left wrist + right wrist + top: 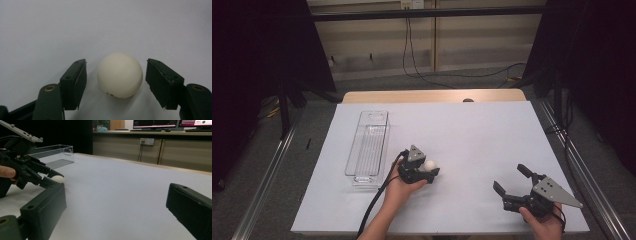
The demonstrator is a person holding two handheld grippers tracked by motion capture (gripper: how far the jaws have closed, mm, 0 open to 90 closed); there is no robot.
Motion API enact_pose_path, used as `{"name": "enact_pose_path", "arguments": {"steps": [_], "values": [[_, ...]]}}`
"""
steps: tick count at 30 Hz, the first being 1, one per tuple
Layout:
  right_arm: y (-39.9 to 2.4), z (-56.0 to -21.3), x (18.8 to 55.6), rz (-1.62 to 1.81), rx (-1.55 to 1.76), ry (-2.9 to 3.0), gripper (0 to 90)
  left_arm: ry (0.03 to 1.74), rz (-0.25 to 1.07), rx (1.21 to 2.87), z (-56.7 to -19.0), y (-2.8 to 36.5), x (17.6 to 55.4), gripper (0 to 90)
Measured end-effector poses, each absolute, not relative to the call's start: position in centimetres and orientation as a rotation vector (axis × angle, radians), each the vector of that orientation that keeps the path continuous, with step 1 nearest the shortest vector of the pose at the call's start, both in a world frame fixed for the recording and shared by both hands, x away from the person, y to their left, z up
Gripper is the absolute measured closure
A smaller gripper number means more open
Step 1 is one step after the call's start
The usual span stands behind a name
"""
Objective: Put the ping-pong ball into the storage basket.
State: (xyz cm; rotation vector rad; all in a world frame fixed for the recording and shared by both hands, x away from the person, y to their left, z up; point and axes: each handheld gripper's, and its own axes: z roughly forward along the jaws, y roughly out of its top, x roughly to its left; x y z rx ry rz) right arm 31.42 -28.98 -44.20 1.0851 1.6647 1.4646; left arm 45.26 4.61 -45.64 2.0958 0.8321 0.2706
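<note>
Black jaws of the left gripper [116,82] flank a white ball [120,75] on the surface, gaps on both sides, not yet gripping. Likely light, rigid, slick: pinch across its middle. High view: right gripper [509,179] gapes empty.

The clear bin [367,148] served as the landmark: it lay lengthwise on the left part of the paper-covered table [472,130], its far end toward the wall. Just right of the bin's near end was the left gripper [428,171], and the ball [430,165] sat on the table between its jaws, with a gap showing on either side in the left gripper view [120,75]. Well to the right of the bin, and nearer the table's front edge, was the right gripper [508,179], apart from everything else on the table.
</note>
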Motion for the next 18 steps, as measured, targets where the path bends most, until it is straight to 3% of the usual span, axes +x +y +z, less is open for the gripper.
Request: {"name": "enact_pose_path", "arguments": {"steps": [8,18], "values": [[-29.02,-44.2,31.4,1.464,1.084,1.668,2.5,0.819,0.268,2.112,-45.62,4.6,45.35,41.2],[-29.03,-44.22,31.44,1.461,1.085,1.671,2.5,0.822,0.255,2.122,-45.72,4.41,45.41,43.8]]}}
